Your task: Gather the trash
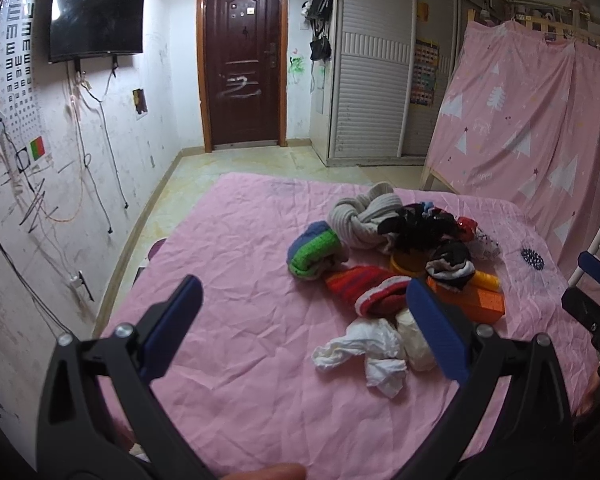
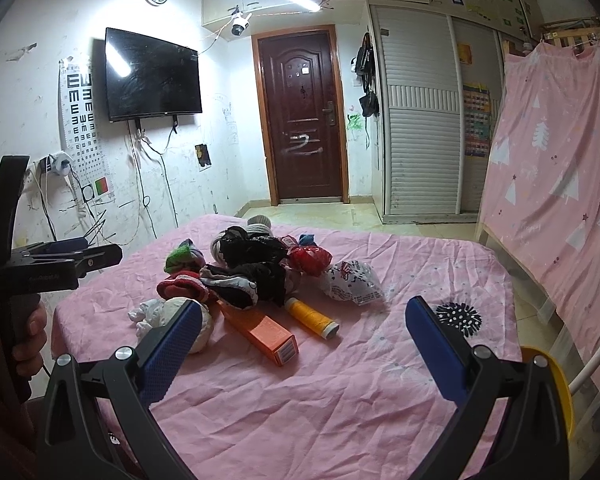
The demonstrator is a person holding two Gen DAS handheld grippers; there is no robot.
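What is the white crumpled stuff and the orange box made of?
The white crumpled wad looks like soft tissue paper: matte, creased, torn-looking edges. The orange box looks like smooth cardboard: flat faces, sharp folded edges, a printed label on its end.

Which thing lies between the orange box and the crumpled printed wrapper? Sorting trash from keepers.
A yellow thread spool lies on its side between the orange box and the crumpled printed wrapper; the right wrist view shows it.
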